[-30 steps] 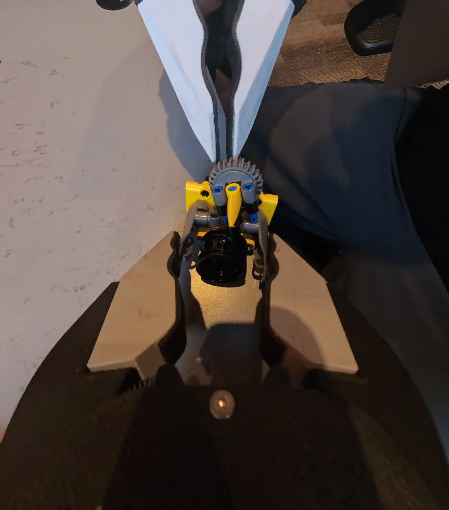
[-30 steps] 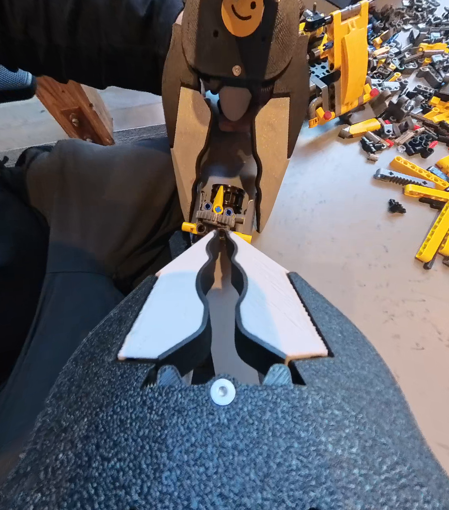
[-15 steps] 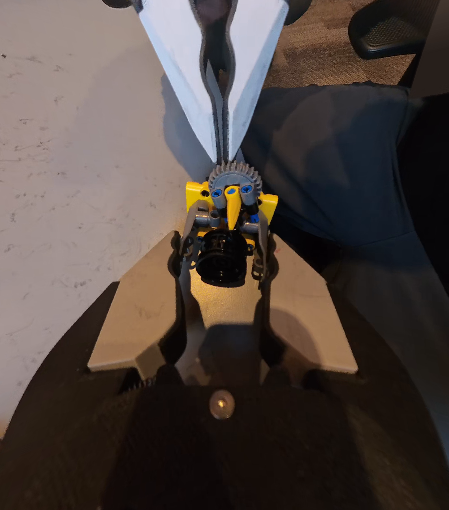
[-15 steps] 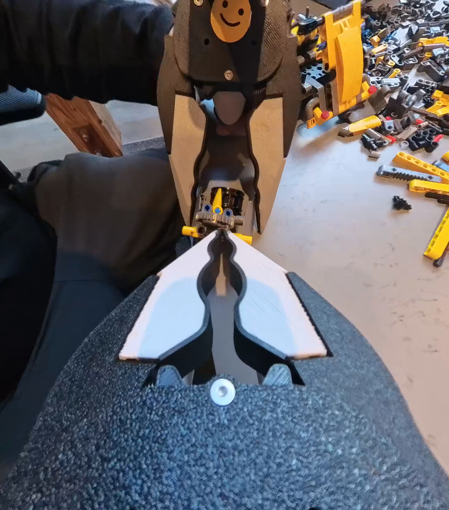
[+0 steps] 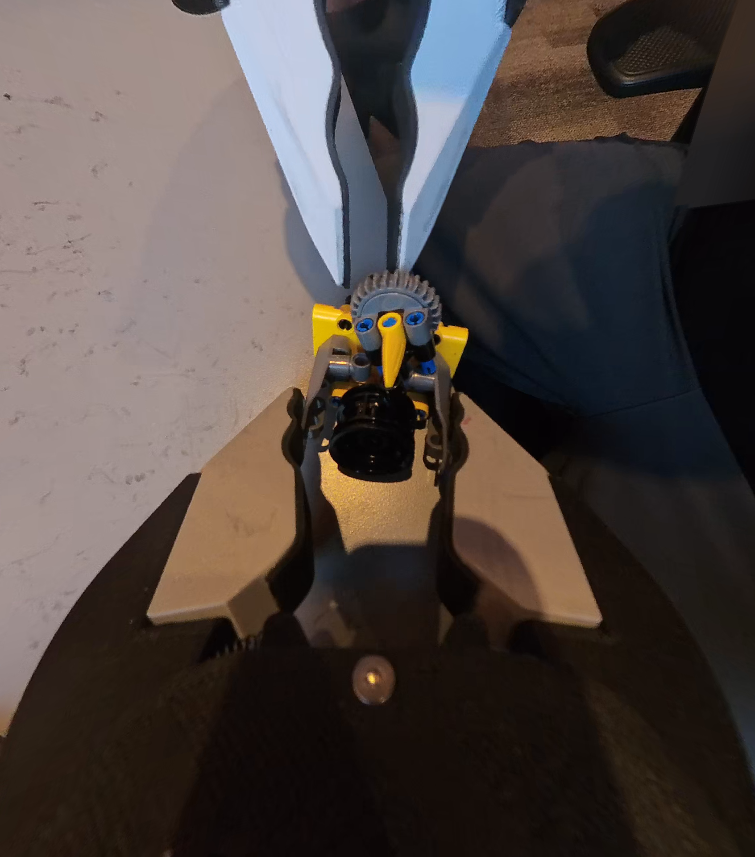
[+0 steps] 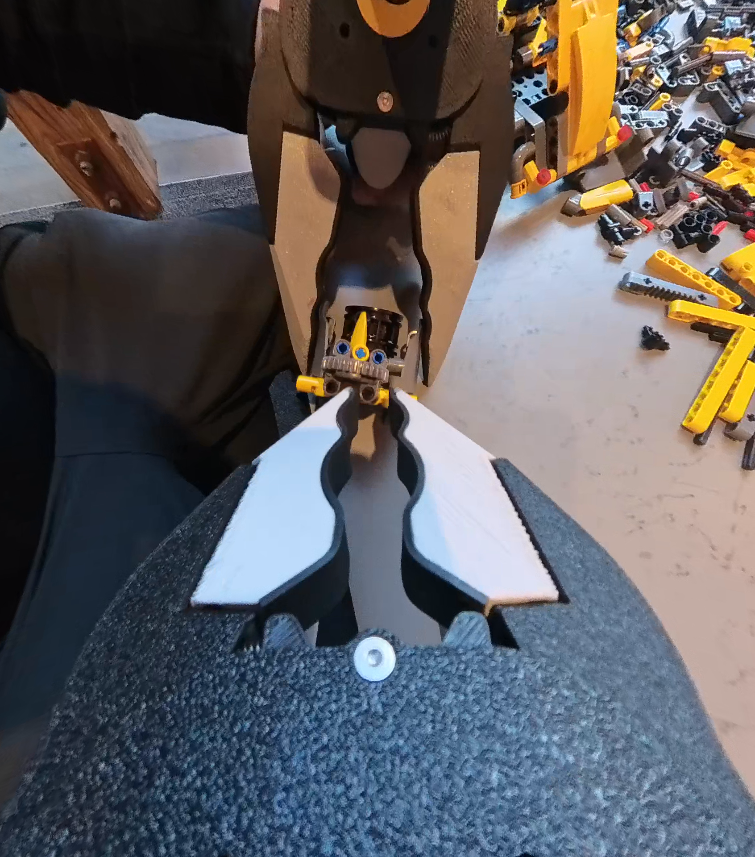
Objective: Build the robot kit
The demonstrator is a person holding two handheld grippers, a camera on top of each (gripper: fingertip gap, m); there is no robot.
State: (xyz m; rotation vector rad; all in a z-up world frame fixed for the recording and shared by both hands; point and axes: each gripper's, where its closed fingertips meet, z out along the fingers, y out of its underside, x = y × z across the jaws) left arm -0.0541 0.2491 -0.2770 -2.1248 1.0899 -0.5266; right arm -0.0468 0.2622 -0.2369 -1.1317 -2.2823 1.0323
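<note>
While L gripper (image 5: 373, 417) pinches small brick assembly (image 5: 385, 371) by its grey side arms, fingers narrow | R gripper (image 6: 368, 394) at 12 o'clock, white fingers (image 6: 454, 491) slightly apart, tips touching assy's grey gear (image 5: 395, 297); holding nothing | loose brick pile (image 6: 714, 195) at 2 o'clock on table (image 6: 575, 510)

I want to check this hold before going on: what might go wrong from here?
1. The left gripper clamps the small brick assembly only by its thin grey side arms. A push from the right gripper, whose tips sit at the grey gear, might twist it or pop it loose.
2. The assembly sits at the edge of the table, beside the person's lap, so a loosened part may drop off the table.
</note>
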